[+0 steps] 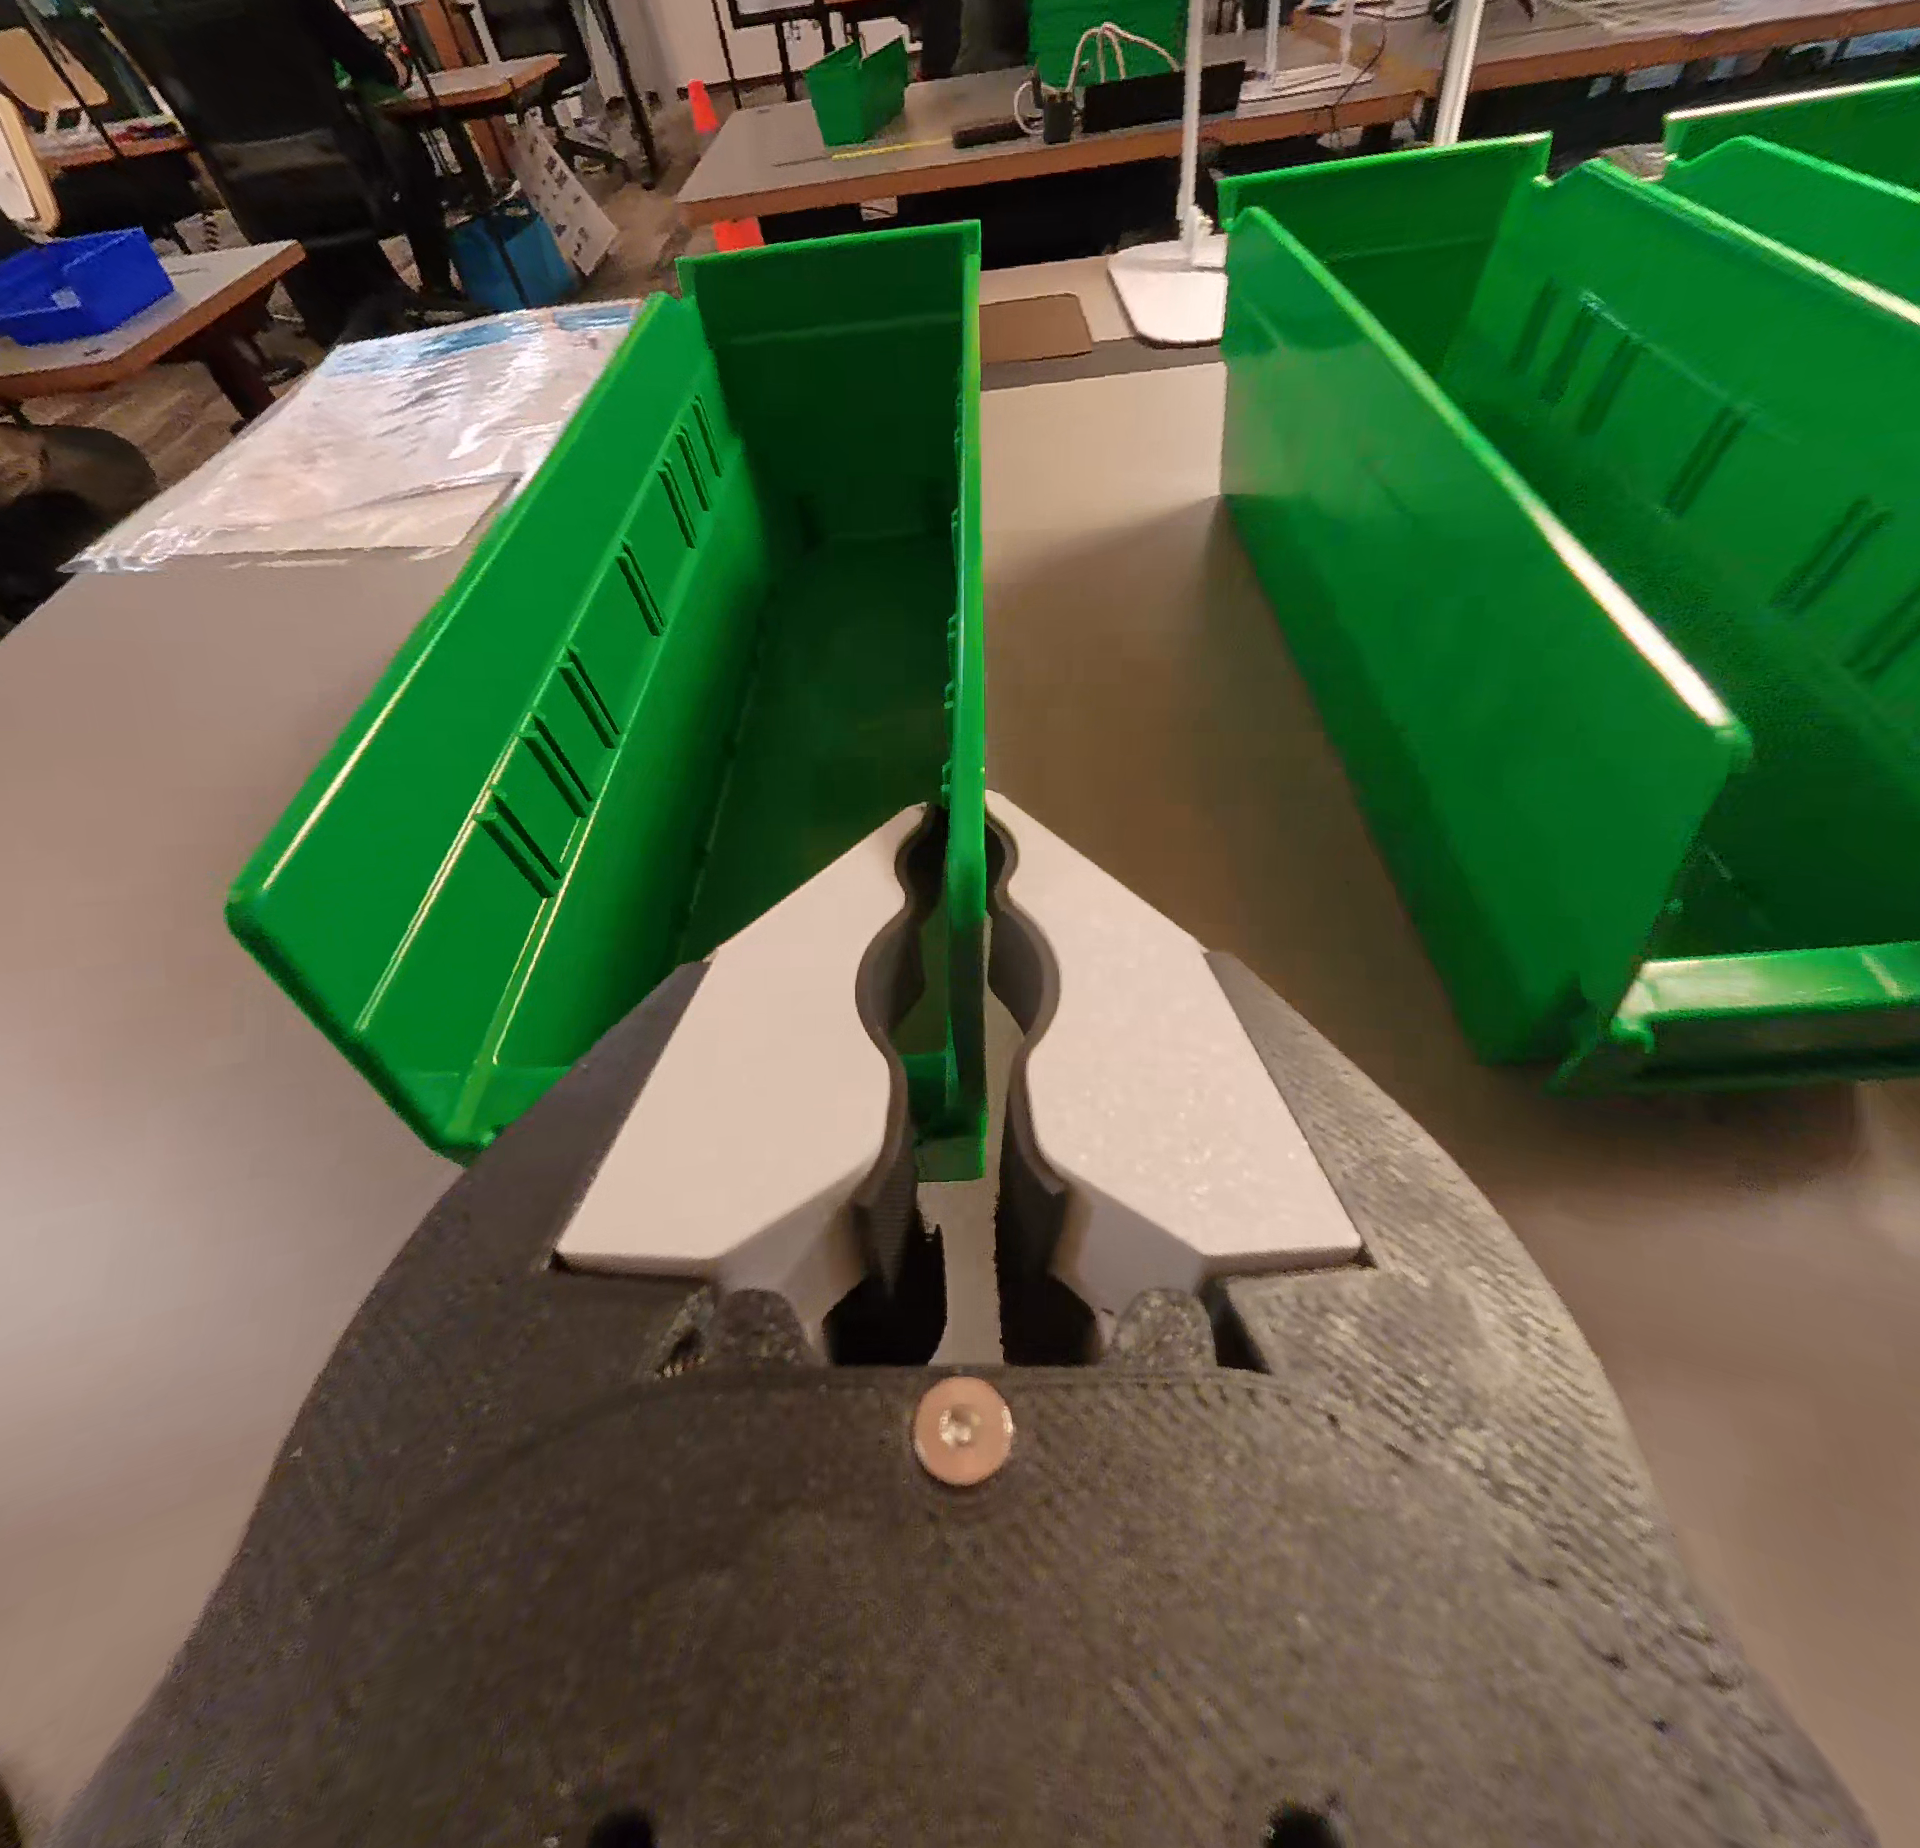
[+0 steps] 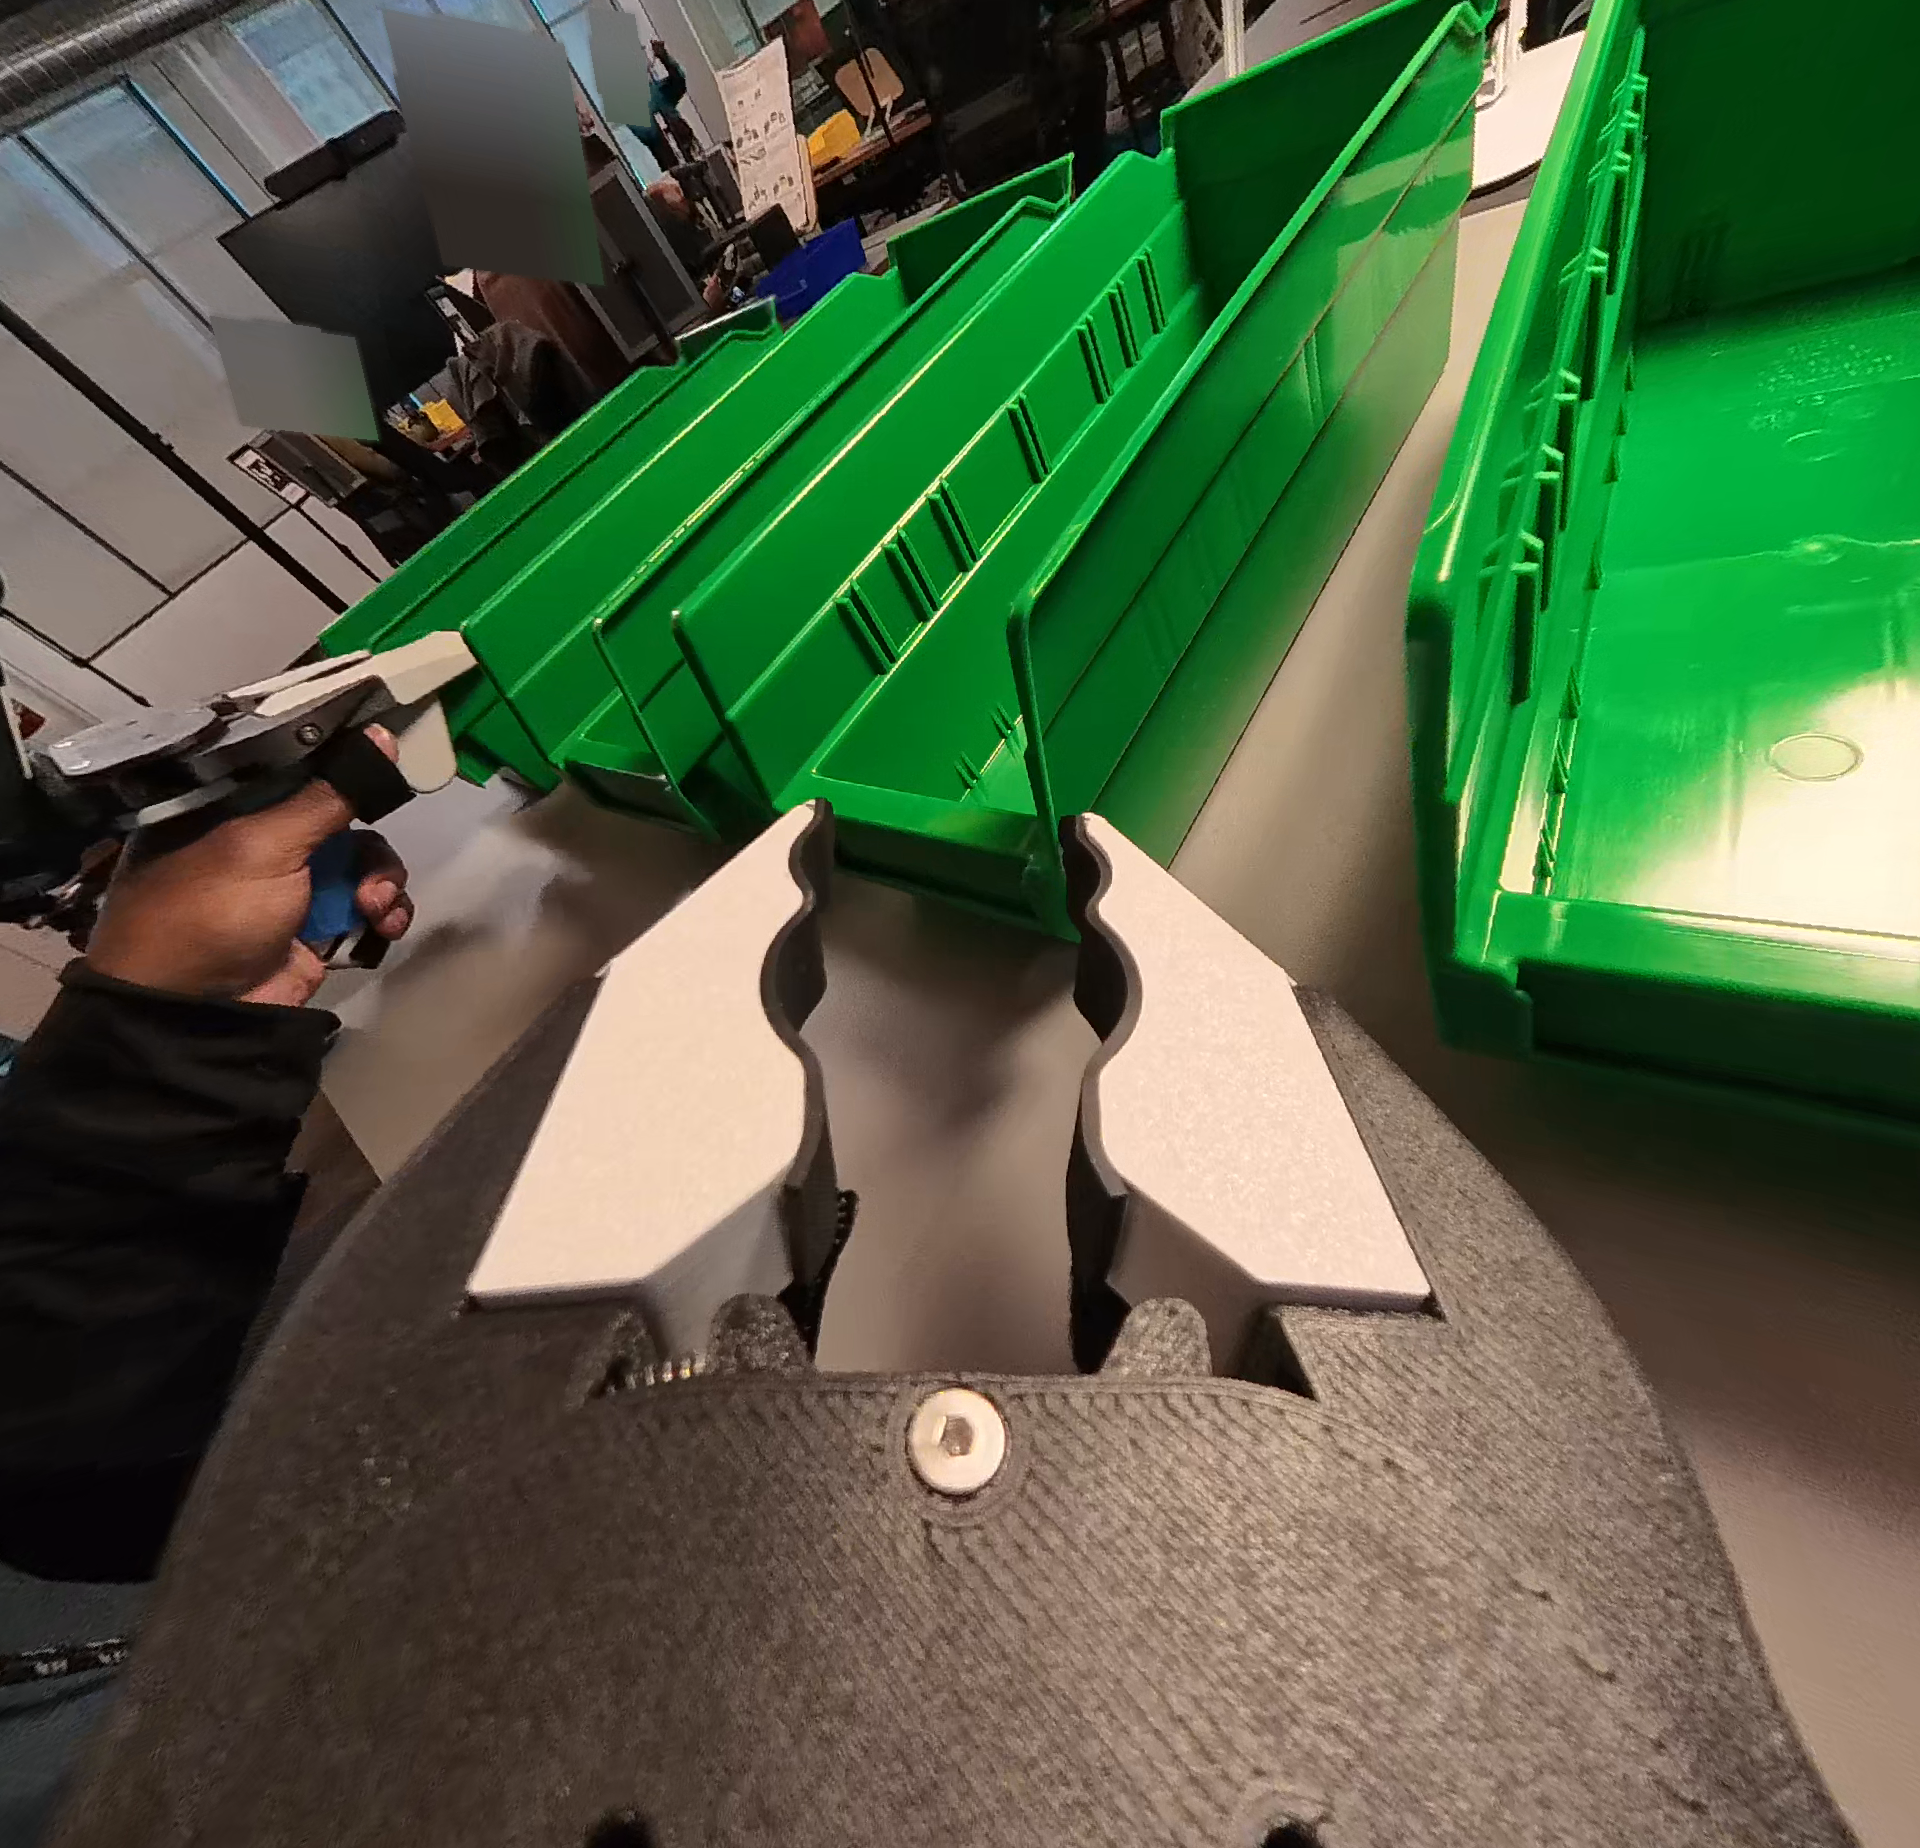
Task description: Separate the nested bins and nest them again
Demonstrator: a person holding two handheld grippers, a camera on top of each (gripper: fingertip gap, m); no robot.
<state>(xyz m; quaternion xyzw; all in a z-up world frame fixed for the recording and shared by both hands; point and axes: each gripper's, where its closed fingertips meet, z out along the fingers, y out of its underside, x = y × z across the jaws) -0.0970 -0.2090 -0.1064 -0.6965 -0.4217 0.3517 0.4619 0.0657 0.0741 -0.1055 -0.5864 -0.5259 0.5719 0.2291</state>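
— Right, from our left wrist: the left gripper [image 1: 961, 967] is clamped on the right side wall of the narrow green bin [image 1: 582, 718], which sits on the table [image 1: 1122, 655], apart from the other bins [image 1: 1455, 572].

— From our right wrist, the right gripper [image 2: 951, 863] stands open, empty (bin corner [image 2: 1039, 863] just ahead). We judge a thin-wall pinch could twist or slip when lifted.

Green bin [image 1: 582, 718]: glossy smooth plastic. Table [image 1: 1122, 676]: matt grey. Left tool [image 1: 961, 822] body: rough black.
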